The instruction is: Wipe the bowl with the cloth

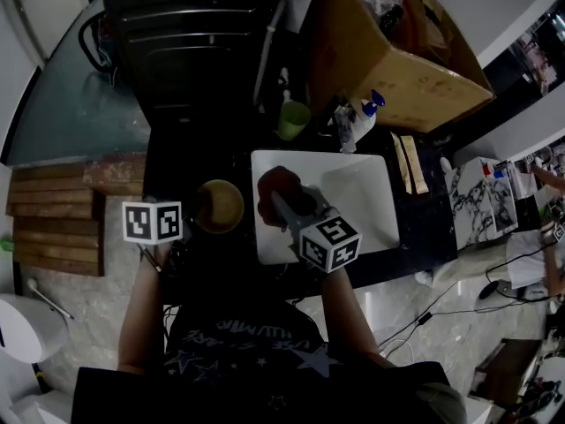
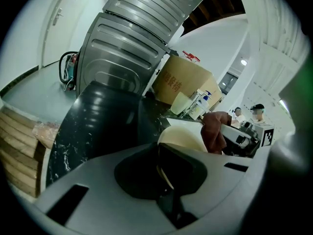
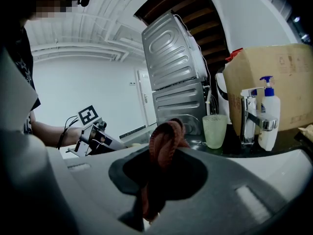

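Dark marbled counter (image 1: 422, 223) with a white sink (image 1: 371, 193) set into it. A bowl (image 1: 219, 206) sits just left of the sink; a green cup (image 1: 294, 119) and a pump bottle (image 1: 362, 120) stand behind the sink.

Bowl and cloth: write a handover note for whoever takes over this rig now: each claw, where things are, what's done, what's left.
Left claw: shut on the rim of the tan bowl, over the dark counter left of the white sink.
Right claw: shut on the reddish-brown cloth, above the sink, apart from the bowl.
Done: both gripped.
To do: bring the cloth into the bowl and wipe.
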The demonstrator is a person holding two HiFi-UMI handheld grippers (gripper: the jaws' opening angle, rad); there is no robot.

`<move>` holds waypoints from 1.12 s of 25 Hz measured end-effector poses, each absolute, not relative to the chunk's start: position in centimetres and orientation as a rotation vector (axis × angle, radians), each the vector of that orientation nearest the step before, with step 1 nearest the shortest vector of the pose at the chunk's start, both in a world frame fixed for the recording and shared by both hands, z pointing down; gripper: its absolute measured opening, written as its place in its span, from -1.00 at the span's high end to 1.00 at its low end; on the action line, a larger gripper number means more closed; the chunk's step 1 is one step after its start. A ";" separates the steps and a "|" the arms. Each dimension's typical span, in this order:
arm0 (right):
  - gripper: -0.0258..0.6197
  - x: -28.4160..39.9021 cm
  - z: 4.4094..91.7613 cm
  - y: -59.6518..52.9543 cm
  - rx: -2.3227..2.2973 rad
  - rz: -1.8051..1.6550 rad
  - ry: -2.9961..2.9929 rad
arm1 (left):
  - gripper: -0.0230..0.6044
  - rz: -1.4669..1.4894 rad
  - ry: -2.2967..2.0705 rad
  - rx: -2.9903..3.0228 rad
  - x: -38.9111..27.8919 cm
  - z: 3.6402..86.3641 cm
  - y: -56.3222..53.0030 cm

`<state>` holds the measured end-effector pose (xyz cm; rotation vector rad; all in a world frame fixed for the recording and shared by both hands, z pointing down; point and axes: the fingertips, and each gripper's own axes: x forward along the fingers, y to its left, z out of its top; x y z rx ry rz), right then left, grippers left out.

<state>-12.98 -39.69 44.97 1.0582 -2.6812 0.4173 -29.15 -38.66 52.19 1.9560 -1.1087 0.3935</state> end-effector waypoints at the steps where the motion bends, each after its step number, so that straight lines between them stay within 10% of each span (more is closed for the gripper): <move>1: 0.73 -12.9 44.9 -39.5 1.056 0.416 -2.684 | 0.86 0.395 -1.117 1.963 -29.0 52.0 -38.6; 28: 0.73 -16.5 46.8 -34.2 0.732 0.144 -2.482 | 0.87 0.643 -1.190 2.325 -18.2 47.0 -35.7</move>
